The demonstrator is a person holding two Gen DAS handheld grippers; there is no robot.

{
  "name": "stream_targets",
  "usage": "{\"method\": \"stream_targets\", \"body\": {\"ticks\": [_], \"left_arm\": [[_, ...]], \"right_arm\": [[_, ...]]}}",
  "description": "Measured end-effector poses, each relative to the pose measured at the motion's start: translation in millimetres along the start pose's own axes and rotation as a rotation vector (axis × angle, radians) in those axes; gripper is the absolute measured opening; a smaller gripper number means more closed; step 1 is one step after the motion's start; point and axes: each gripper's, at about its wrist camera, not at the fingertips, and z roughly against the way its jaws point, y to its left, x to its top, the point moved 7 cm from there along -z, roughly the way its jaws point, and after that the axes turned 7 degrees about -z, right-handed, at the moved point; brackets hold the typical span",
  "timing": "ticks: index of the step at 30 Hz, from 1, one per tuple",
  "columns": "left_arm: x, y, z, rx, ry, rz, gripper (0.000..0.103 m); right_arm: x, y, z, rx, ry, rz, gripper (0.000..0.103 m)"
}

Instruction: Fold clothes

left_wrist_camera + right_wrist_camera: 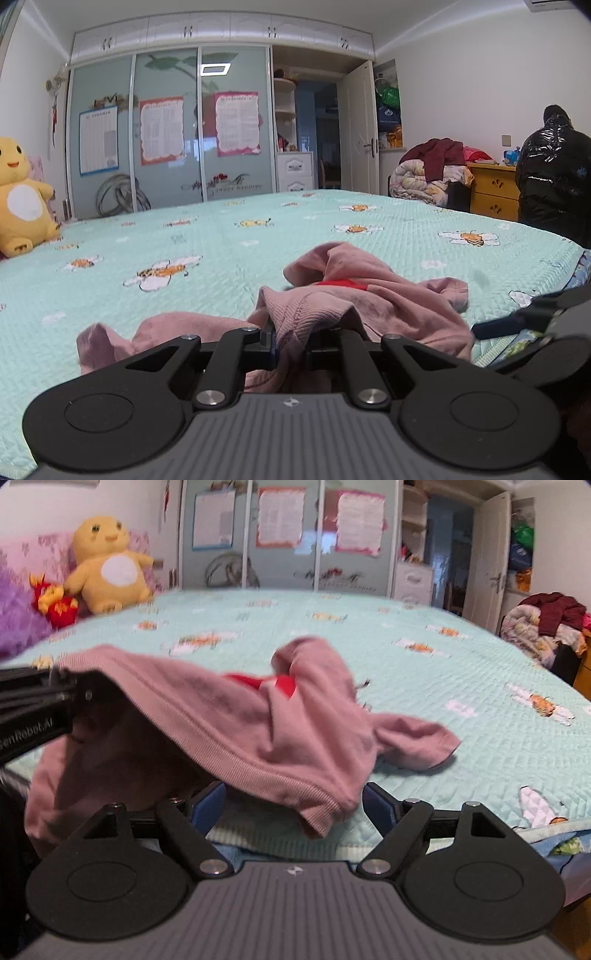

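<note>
A crumpled pink garment (369, 299) with a red patch lies on the mint-green bedspread (221, 236) near the bed's front edge. My left gripper (290, 345) is shut on a ribbed fold of it, and the cloth bunches up over the fingers. In the right wrist view that gripper (79, 694) holds the pink garment (258, 723) lifted at the left, so the cloth hangs like a tent. My right gripper (295, 805) stands open with the ribbed hem drooping between its blue pads (208, 805), which do not press it. It also shows at the right edge of the left wrist view (524, 317).
A yellow plush toy (107, 565) and a red toy (55, 602) sit at the bed's far left by a purple cushion (18, 616). A person in a black jacket (554, 173) is by a wooden dresser (491, 188). Piled bedding (428, 173) lies near it, and a wardrobe (170, 133) stands behind the bed.
</note>
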Motion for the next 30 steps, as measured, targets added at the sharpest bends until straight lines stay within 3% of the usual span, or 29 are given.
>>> {"method": "stream_targets", "body": {"ticks": [3, 9, 11, 12, 16, 18, 20, 21, 24, 26, 30], "left_arm": [[0.1, 1.0, -0.6, 0.000, 0.002, 0.001, 0.011], [-3.6, 3.0, -3.1, 0.013, 0.019, 0.010, 0.012], [-4.7, 4.3, -4.6, 0.017, 0.026, 0.016, 0.013], [-5.6, 4.8, -5.5, 0.019, 0.031, 0.021, 0.014], [-9.2, 7.0, -8.6, 0.029, 0.052, 0.038, 0.017], [-10.6, 7.7, -10.0, 0.037, 0.063, 0.039, 0.025], [-12.9, 7.6, -11.7, 0.049, 0.079, 0.036, 0.063], [-14.3, 7.8, -11.2, 0.060, 0.084, 0.032, 0.068], [-15.9, 8.1, -11.3, 0.064, 0.092, 0.028, 0.073], [-18.5, 9.2, -12.4, 0.075, 0.103, 0.029, 0.081], [-17.3, 11.9, -9.9, 0.087, 0.091, 0.031, 0.081]], "right_arm": [[-3.3, 4.4, -14.9, -0.029, 0.051, 0.040, 0.081], [7.4, -3.9, -26.0, 0.011, 0.039, -0.062, 0.079], [13.0, -7.2, -29.0, 0.056, 0.039, -0.109, 0.048], [16.2, -8.3, -29.5, 0.068, 0.036, -0.122, 0.022], [32.8, -11.0, -25.1, 0.097, 0.002, -0.163, 0.017], [45.8, -10.6, -14.0, 0.118, -0.040, -0.185, 0.017], [60.5, -7.9, -0.4, 0.142, -0.086, -0.189, 0.017], [69.5, -6.7, 6.9, 0.153, -0.113, -0.189, 0.016], [95.8, -1.6, 26.6, 0.182, -0.181, -0.185, 0.016], [110.9, 2.7, 38.5, 0.205, -0.216, -0.187, 0.016], [132.6, 13.3, 60.6, 0.254, -0.265, -0.180, 0.016]]}}
